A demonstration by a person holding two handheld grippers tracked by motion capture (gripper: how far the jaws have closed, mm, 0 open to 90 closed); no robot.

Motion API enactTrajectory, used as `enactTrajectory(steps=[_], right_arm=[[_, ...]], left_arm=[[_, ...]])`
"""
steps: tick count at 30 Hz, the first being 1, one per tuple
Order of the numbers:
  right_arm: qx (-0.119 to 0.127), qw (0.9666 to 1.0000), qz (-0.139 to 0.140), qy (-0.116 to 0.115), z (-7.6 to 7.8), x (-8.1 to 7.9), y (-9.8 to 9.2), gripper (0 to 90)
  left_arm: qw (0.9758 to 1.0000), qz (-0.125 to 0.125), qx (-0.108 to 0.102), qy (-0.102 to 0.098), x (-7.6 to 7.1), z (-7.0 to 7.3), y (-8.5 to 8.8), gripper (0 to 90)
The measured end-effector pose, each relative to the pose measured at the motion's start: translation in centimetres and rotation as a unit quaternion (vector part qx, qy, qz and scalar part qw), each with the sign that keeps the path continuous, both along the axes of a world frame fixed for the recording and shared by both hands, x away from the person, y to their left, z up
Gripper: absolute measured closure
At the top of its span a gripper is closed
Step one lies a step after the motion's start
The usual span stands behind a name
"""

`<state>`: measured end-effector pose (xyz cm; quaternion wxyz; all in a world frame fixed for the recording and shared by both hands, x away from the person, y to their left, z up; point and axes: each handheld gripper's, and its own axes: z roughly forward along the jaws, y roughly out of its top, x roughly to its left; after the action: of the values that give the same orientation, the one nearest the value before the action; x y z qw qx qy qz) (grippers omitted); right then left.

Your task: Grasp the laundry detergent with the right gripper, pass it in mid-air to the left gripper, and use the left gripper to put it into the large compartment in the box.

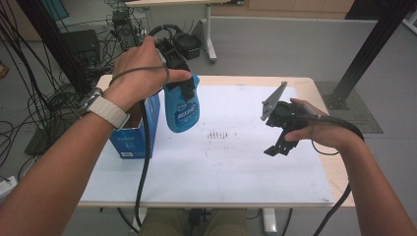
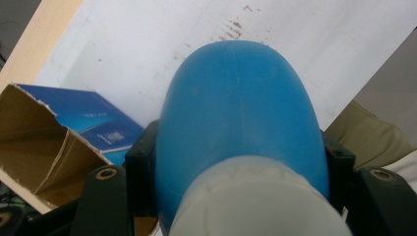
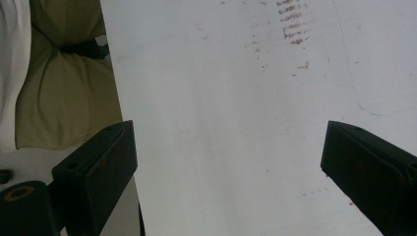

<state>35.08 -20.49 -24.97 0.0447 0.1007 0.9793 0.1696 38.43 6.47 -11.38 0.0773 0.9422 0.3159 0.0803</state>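
A blue plastic bottle [image 1: 183, 109] with white lettering hangs in the air above the white sheet, base downward. My left gripper [image 1: 179, 81] is shut on its upper part, beside the open blue carton [image 1: 134, 133]. In the left gripper view the bottle [image 2: 238, 118] bulges between the two black jaws, its pale top nearest the camera, and the carton [image 2: 74, 132] lies open below at the left. My right gripper [image 1: 280, 142] hovers over the right half of the table, tilted down. Its jaws stand wide apart, and the right gripper [image 3: 228, 162] has only bare white sheet between its fingers.
A white sheet [image 1: 221, 167] covers most of the wooden table [image 1: 314, 88] and carries brown smudges [image 1: 219, 134] near the middle. The carton stands at the left edge. Cables [image 1: 44, 98] and equipment crowd the floor at the far left. A black post [image 1: 369, 44] rises at the far right.
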Motion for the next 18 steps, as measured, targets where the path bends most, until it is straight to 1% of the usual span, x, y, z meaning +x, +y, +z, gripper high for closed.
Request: enactTrajectory(steps=[5,7,9,12,14,15,18], right_arm=[[0.001,1.0000,-0.001,-0.004,0.3,0.0,-0.2,6.8],[0.002,1.0000,-0.001,-0.006,0.3,0.1,-0.2,6.7],[0.003,1.0000,-0.002,-0.006,0.2,0.1,-0.2,6.8],[0.004,1.0000,-0.004,-0.007,0.2,0.3,-0.1,6.8],[0.003,1.0000,-0.001,-0.007,0.1,0.4,0.0,6.9],[0.002,1.0000,-0.001,-0.005,0.1,0.5,0.0,7.1],[0.002,1.0000,-0.001,-0.004,0.0,0.7,0.1,7.2]], left_arm=[[0.9997,0.022,-0.001,-0.002,0.0,0.4,0.4,37.7],[0.9996,0.029,0.003,0.000,0.0,0.4,0.6,37.7],[0.9992,0.040,0.002,0.002,0.1,0.5,0.7,37.7],[0.9981,0.061,-0.001,0.002,0.4,0.8,1.1,37.7],[0.9969,0.078,0.000,0.001,0.6,1.0,1.4,37.7],[0.9965,0.084,0.001,0.001,0.7,1.1,1.5,37.7],[0.9948,0.101,-0.002,0.001,1.0,1.4,2.0,37.7]])
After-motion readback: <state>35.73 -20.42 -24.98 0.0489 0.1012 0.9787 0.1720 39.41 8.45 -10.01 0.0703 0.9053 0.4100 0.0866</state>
